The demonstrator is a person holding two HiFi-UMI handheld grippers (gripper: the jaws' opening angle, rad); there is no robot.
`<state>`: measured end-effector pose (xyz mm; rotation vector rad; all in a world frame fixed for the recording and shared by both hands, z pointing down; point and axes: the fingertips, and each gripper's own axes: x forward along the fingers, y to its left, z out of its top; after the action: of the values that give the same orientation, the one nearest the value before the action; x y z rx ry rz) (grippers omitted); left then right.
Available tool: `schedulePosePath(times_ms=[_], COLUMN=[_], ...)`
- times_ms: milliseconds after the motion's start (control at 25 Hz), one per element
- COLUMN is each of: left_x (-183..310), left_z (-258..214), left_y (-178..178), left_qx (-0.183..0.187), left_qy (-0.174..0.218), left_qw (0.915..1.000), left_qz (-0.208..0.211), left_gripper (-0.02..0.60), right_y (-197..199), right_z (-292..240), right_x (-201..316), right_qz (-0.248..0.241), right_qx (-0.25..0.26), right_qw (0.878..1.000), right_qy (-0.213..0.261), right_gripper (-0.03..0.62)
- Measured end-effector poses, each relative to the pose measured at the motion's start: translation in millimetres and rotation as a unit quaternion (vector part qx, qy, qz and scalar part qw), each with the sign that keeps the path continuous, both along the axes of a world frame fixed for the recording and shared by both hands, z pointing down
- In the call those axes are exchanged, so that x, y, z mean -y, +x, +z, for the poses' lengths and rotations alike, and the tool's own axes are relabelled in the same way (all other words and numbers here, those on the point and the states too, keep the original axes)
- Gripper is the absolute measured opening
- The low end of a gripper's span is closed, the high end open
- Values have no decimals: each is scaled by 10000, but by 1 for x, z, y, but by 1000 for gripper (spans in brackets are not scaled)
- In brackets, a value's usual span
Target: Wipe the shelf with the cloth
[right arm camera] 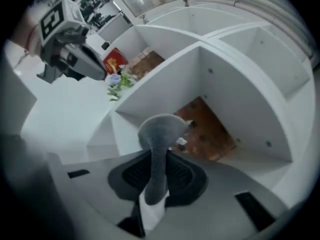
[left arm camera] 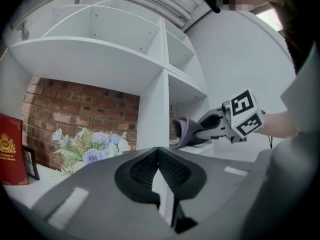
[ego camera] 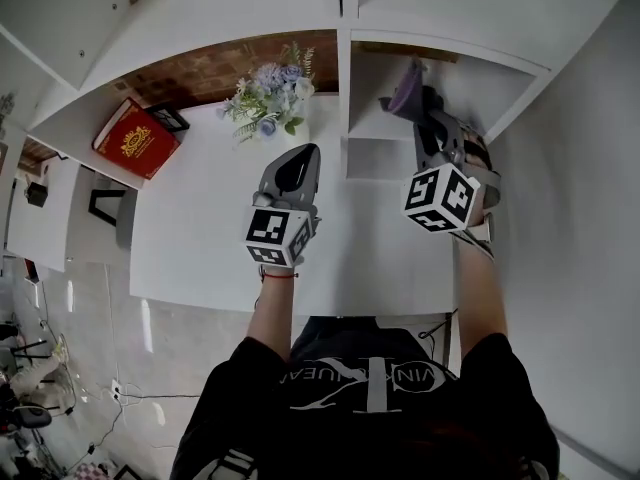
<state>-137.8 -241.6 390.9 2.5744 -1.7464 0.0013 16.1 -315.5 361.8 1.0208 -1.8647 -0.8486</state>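
My right gripper (ego camera: 427, 116) is shut on a grey-purple cloth (ego camera: 403, 99), which bunches out past its tips at the mouth of a small compartment of the white shelf (ego camera: 500, 83). In the right gripper view the cloth (right arm camera: 160, 131) stands pinched between the pads (right arm camera: 182, 176), with the compartment's brick-backed inside beyond. The left gripper view shows the same cloth (left arm camera: 182, 133) and right gripper (left arm camera: 200, 132) at the shelf's right side. My left gripper (ego camera: 299, 155) hovers over the white desk, its pads (left arm camera: 172, 166) meeting at the tips with nothing between them.
A bunch of blue and white flowers (ego camera: 268, 98) stands at the back of the desk (ego camera: 200, 238), right by the shelf's upright panel (ego camera: 344, 88). A red book (ego camera: 135, 140) and a small black frame (ego camera: 170, 118) stand at the far left against the brick wall.
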Motion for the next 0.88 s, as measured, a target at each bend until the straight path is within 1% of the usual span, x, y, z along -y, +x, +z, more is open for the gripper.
schedulePosePath(times_ms=[80, 160, 280, 360, 400, 440, 480, 520, 560, 600, 640, 680, 720, 760, 800, 880], left_x=[2, 4, 6, 9, 10, 11, 11, 12, 13, 15, 16, 17, 18, 19, 19, 21], left_z=[4, 7, 12, 11, 10, 9, 9, 9, 9, 9, 9, 8, 7, 7, 7, 6], left_y=[0, -2, -7, -7, -6, -5, -4, -4, -4, -5, -6, -7, -7, -8, -9, -10], left_qx=[-14, 0, -34, -64, -72, -76, -75, -70, -66, -68, -79, -96, -114, -128, -135, -126], left_qy=[-52, -58, -121, -101, -84, -74, -71, -69, -67, -64, -61, -56, -53, -54, -58, -59], left_qw=[10000, 10000, 9999, 9999, 9999, 9999, 9999, 9998, 9998, 9998, 9998, 9998, 9997, 9997, 9997, 9997], left_qz=[57, 73, 47, 61, 84, 112, 138, 158, 170, 177, 184, 193, 202, 206, 203, 196], left_gripper=[12, 11, 12, 11, 11, 11, 11, 12, 11, 11, 11, 11, 11, 12, 11, 11], right_y=[-15, -23, -27, -30, -31, -33, -35, -35, -35, -34, -32, -29, -24, -19, -13, -8], right_z=[25, 37, 45, 50, 51, 51, 48, 43, 37, 29, 20, 12, 4, -1, -3, 4], right_x=[-9, -15, -21, -21, -22, -24, -26, -27, -27, -26, -24, -20, -14, -6, 1, 12], right_qz=[-317, -485, -633, -711, -763, -815, -860, -899, -938, -973, -990, -962, -865, -690, -464, -36], right_qx=[50, 164, 512, 764, 959, 1265, 1693, 2200, 2725, 3221, 3660, 4021, 4273, 4381, 4329, 3836], right_qw=[9977, 9937, 9852, 9777, 9719, 9635, 9514, 9348, 9143, 8922, 8714, 8551, 8470, 8492, 8609, 8954], right_qy=[-603, -992, -1508, -1824, -2011, -2213, -2425, -2640, -2845, -3013, -3114, -3128, -3043, -2865, -2632, -2261], right_gripper=[57, 58, 67, 91, 116, 142, 146, 154, 185, 203, 206, 206, 206, 206, 206, 163])
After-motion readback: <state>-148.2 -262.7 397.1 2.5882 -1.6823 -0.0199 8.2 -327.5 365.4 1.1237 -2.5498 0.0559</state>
